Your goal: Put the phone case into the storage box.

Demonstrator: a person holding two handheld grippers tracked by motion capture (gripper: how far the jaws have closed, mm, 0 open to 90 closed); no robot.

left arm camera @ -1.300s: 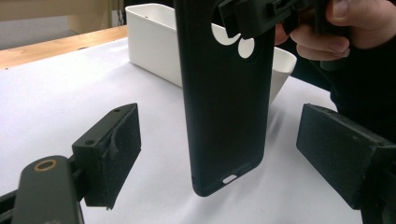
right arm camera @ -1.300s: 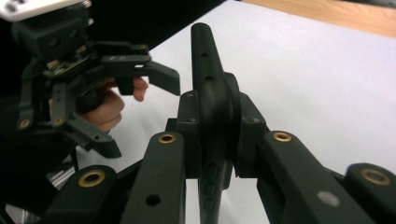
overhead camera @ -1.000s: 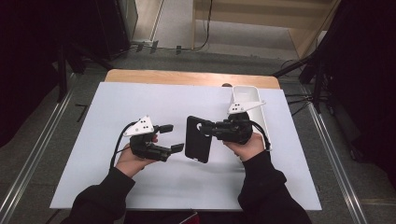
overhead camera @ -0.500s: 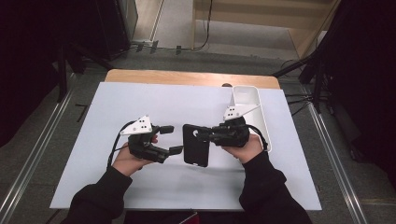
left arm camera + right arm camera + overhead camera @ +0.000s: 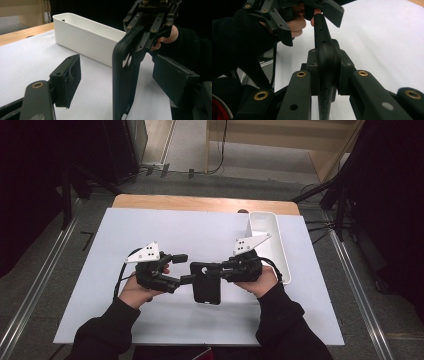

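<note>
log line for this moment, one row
right gripper: shut on phone case | left gripper: open, fingers either side of case edge | case: upright, off table | bin: right of hands

You hold a black phone case between your two black grippers, left and right, each topped with a pale grey plate dotted with dark holes. At two o'clock from the case is a plain white bin. The table is white with a tan wooden edge at twelve o'clock. Your sleeves are black.
</note>
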